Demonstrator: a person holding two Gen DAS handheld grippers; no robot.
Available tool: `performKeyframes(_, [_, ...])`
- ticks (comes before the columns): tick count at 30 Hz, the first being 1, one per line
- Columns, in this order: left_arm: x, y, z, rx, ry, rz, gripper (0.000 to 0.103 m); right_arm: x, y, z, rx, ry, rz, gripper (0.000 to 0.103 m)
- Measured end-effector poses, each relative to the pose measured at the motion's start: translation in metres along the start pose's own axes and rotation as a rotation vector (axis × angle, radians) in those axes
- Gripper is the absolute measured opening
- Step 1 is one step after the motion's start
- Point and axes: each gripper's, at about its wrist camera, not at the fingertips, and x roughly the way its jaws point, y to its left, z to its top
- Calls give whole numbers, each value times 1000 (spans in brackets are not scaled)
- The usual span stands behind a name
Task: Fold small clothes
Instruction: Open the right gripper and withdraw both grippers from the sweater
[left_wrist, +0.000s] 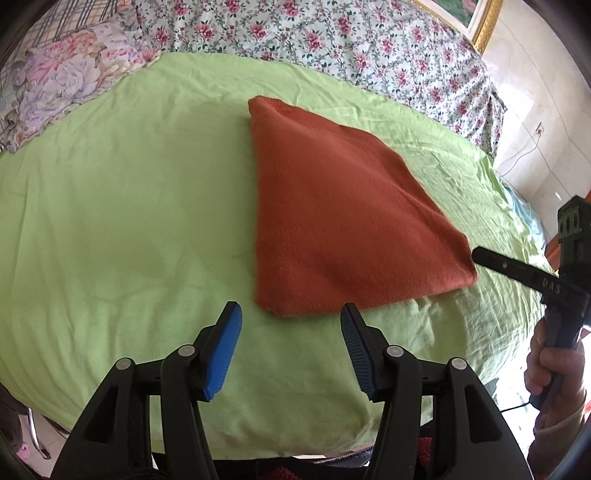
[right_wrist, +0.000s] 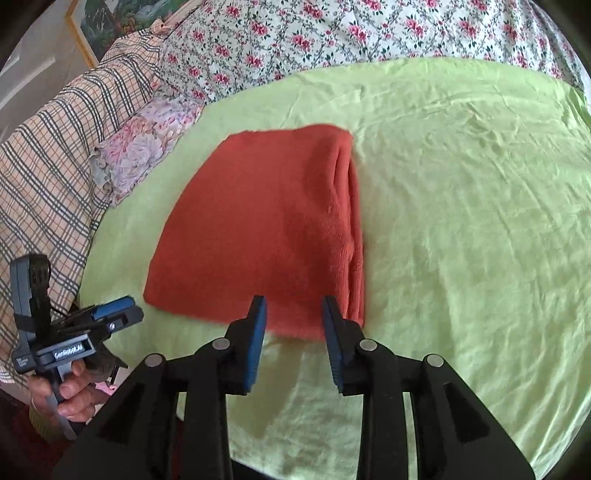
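Lying flat on the green sheet (left_wrist: 129, 192), the rust-red knit garment (left_wrist: 343, 206) is already folded into a compact, roughly square packet near the middle of the bed. Seen from the right wrist, its right-hand side (right_wrist: 351, 236) shows several stacked layers, so that side looks like the fold, while the near hem lies just ahead of the fingertips.

The left gripper (left_wrist: 290, 314) hovers over the sheet just short of the garment's near corner, jaws spread wide and holding nothing. The right gripper (right_wrist: 293, 306) has its jaws parted as well, straddling the near edge of the garment without pinching it; whether the pads touch the cloth cannot be told. Each gripper also appears at the edge of the other's view, held by a bare hand (right_wrist: 70, 391).

Handling, as a judgement: the garment is soft, light and limp, with a fuzzy knit surface that should grip well against the ribbed blue pads (left_wrist: 221, 354). It will sag and unfold if lifted by one layer only, so a hold should take all layers together, at the two near corners or along the stacked fold.

No containers are in view. A floral quilt (right_wrist: 332, 37), a plaid cloth (right_wrist: 55, 155) and a flowered pillow (left_wrist: 66, 77) border the sheet.
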Motion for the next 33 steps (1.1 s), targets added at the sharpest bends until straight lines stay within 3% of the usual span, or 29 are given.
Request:
performKeyframes(6, [-1, 0, 8, -22, -13, 19, 60, -2, -3, 18, 11, -34, -36, 34])
performKeyframes(9, [6, -4, 14, 1, -10, 53, 60, -1, -3, 17, 2, -28, -45, 44])
performKeyframes(14, [8, -5, 22, -9, -14, 68, 61, 4, -7, 22, 12, -22, -57, 44])
performKeyframes(18, [4, -13, 21, 11, -22, 103, 67, 1, -4, 23, 4, -26, -74, 48])
performKeyframes(21, [-1, -21, 16, 37, -27, 152, 84, 0, 4, 15, -26, -7, -68, 57])
performKeyframes(23, [-1, -24, 12, 51, -22, 172, 84, -1, 11, 8, -54, 8, -65, 71])
performKeyframes(26, [0, -28, 5, 80, 1, 201, 85, -1, 19, -3, -94, 27, -75, 85])
performKeyframes(33, [-8, -37, -14, 176, 5, 307, 89, -5, 28, -18, -166, 61, -61, 90])
